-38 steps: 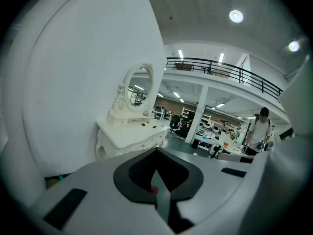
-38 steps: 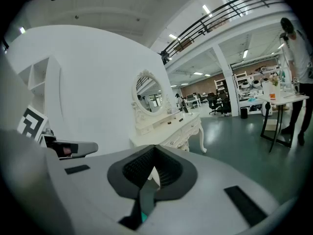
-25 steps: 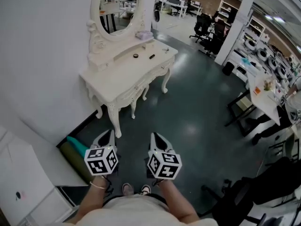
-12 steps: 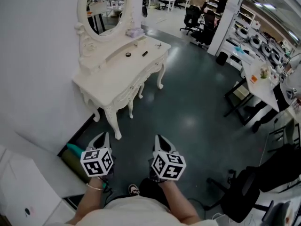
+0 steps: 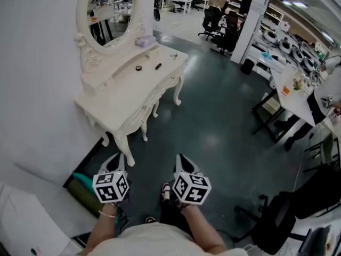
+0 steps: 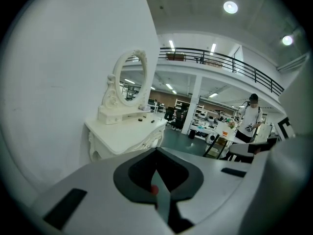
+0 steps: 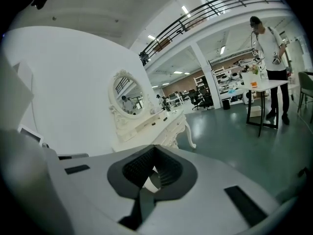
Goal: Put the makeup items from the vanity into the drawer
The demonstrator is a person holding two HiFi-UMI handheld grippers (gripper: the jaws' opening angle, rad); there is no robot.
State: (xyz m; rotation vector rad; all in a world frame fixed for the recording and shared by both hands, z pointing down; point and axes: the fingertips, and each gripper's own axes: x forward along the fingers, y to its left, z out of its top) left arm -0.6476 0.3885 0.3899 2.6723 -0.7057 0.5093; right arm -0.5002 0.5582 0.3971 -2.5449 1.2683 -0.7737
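Looking down in the head view, I hold the left gripper [image 5: 118, 157] and the right gripper [image 5: 180, 158] side by side above the dark green floor [image 5: 218, 127]. Both point toward the white vanity [image 5: 120, 103], which stands against the wall at upper left, and both are well apart from it.

On the vanity's surface, below the oval mirror [image 5: 109, 12], lie the makeup items:
- a round black item [image 5: 138, 68];
- a black stick [image 5: 158, 66] just beside it;
- a small metal item [image 5: 173, 56] nearer the far corner;
- a pale purple box [image 5: 145, 40] on the raised shelf at the far end.

Office chairs [image 5: 218, 20] and a work table [image 5: 298, 97] stand farther off to the right.

In the left gripper view, my jaws meet at their tips: fully closed, with nothing between them. Beyond them the vanity stands at left of centre. The dark items on its surface are too small to tell apart. A person [image 6: 249, 124] stands beside a table at the far right.

In the right gripper view, my jaws are likewise closed tip to tip and hold nothing. The vanity and its mirror lie ahead, left of centre. The person stands by the table at the upper right.
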